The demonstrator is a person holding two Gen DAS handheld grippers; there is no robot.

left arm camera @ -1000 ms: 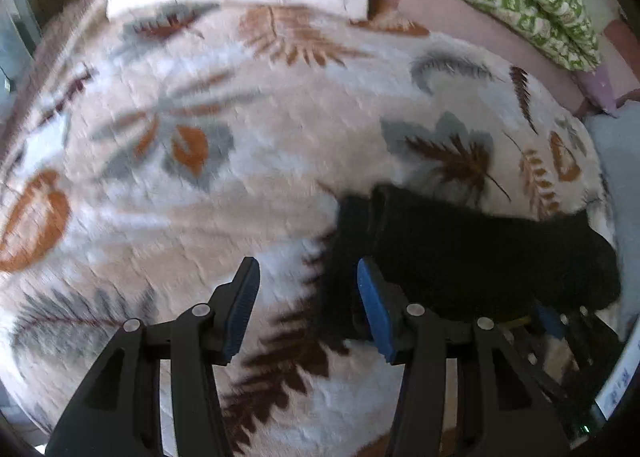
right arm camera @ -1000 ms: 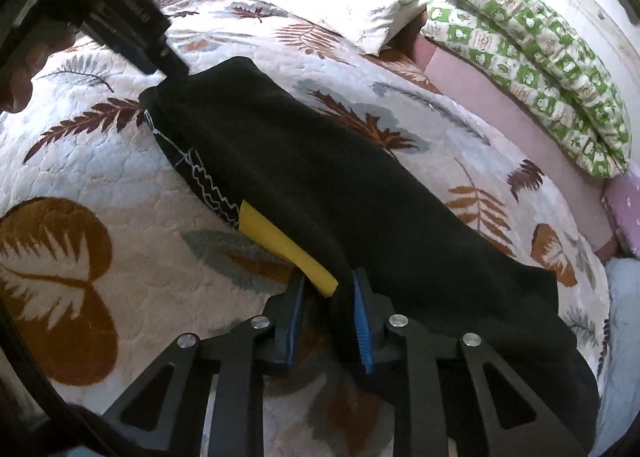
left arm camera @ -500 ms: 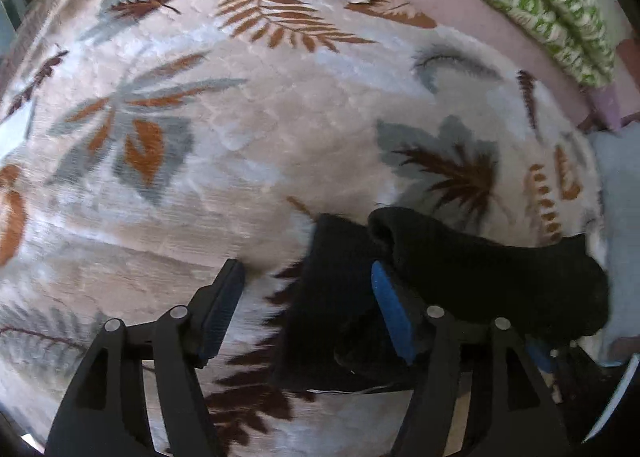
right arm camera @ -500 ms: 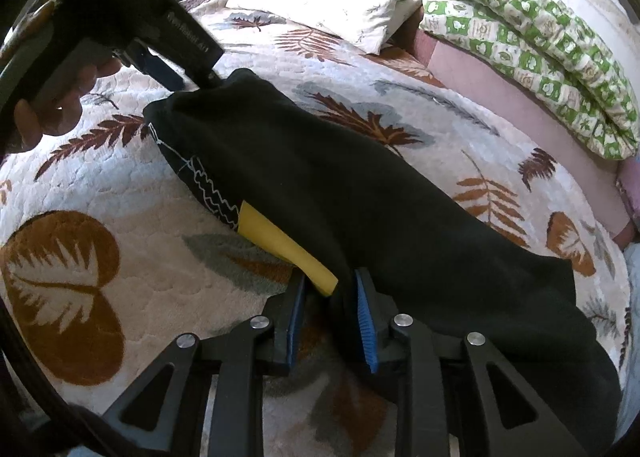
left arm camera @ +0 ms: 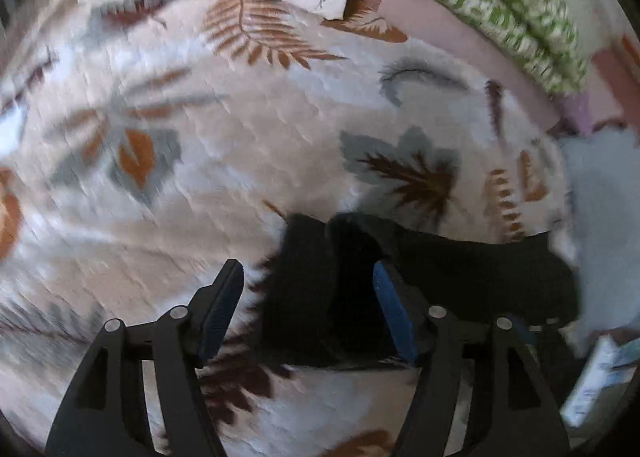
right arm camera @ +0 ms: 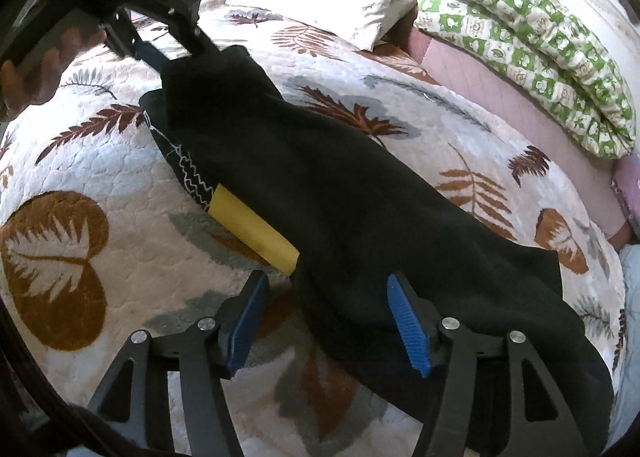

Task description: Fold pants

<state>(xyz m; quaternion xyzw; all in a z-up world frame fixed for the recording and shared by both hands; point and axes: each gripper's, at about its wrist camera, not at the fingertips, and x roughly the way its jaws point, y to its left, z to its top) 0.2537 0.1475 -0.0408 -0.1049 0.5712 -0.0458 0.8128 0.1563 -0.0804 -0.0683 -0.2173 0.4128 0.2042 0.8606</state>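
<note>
Both the left gripper (left arm camera: pixel 308 309) and right gripper (right arm camera: pixel 326 315) stood open over the black pants (right arm camera: pixel 340 193), laid lengthwise across the bedspread (right arm camera: pixel 100 185), apparently released after a fold.

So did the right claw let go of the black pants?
Yes. The right claw was pinched shut on the black pants beside the yellow patch; now its jaws have spread wide apart, still next to that patch.
</note>
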